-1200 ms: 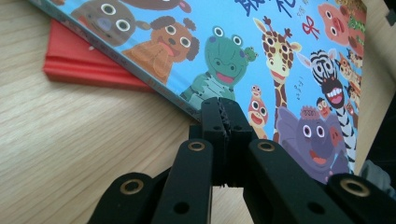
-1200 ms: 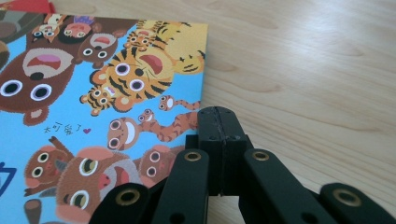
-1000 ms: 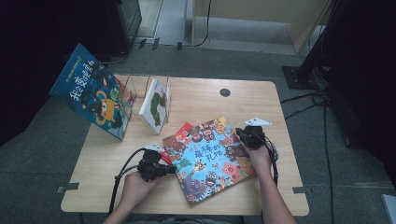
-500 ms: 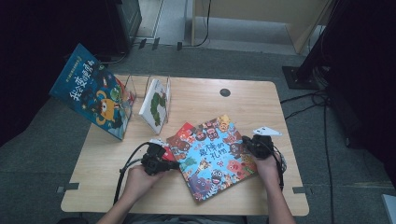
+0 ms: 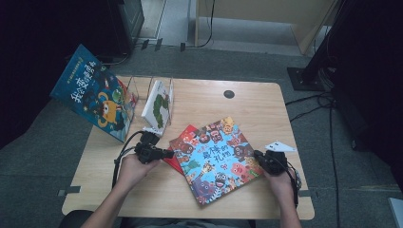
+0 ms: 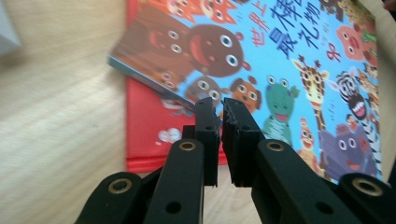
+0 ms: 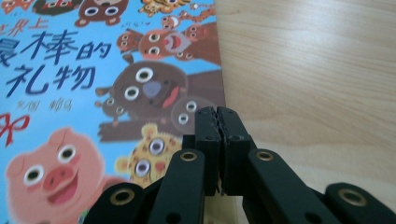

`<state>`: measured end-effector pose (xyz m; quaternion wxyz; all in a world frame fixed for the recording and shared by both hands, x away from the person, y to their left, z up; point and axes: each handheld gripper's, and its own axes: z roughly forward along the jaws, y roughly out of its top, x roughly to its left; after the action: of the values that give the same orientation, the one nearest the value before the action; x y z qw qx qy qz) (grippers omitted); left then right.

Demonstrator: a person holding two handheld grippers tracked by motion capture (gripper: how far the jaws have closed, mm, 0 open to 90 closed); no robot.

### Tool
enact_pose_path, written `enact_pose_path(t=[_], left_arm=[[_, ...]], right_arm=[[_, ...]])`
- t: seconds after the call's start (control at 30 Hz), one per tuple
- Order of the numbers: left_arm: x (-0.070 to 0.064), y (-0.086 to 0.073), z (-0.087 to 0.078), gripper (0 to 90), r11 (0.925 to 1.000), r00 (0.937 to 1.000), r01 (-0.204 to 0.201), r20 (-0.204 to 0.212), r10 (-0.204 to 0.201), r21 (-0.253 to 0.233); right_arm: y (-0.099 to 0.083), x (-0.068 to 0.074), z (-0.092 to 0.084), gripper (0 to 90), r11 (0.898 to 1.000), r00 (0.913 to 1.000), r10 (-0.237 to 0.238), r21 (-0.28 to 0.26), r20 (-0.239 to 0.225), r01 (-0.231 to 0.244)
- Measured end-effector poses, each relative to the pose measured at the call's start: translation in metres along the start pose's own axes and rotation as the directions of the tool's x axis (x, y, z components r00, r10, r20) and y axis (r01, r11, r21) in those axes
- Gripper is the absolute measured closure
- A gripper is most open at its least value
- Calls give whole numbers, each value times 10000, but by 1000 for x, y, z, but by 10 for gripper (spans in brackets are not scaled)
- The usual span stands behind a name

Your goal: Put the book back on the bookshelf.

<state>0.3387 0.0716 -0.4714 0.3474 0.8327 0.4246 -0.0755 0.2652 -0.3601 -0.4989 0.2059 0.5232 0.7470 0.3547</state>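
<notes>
my left gripper has just been opening a crack, nothing between its jaws, at the animal book. my right gripper stays closed, empty, at the book's other edge.

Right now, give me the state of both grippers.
Left gripper: jaws just opening, a thin gap, nothing between them.
Right gripper: shut, empty, at the animal book's edge.

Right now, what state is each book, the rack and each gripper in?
Animal picture book: flat, closed, overlapping red book.
Red book: flat, partly covered.
Blue book: leaning against rack.
White book: standing in rack.
Clear rack: upright.
Left gripper: slightly parted, empty.
Right gripper: shut, empty.
</notes>
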Motion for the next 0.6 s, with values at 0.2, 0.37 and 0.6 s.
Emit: enact_pose_path(t=[0.2, 0.37, 0.6], left_arm=[[5, 8, -3, 840, 9999, 9999, 96, 139, -95, -87], [9, 12, -5, 795, 9998, 10000, 95, 29, -95, -186], [13, 13, -4, 750, 9998, 10000, 91, -38, -92, -157]], right_arm=[[-15, 3, -18, 900, 9995, 9996, 277, 162, 5, -277], [-22, 0, -26, 900, 9982, 9984, 559, 237, -24, -559], [-34, 1, -40, 900, 9980, 9982, 593, 231, 2, -593]])
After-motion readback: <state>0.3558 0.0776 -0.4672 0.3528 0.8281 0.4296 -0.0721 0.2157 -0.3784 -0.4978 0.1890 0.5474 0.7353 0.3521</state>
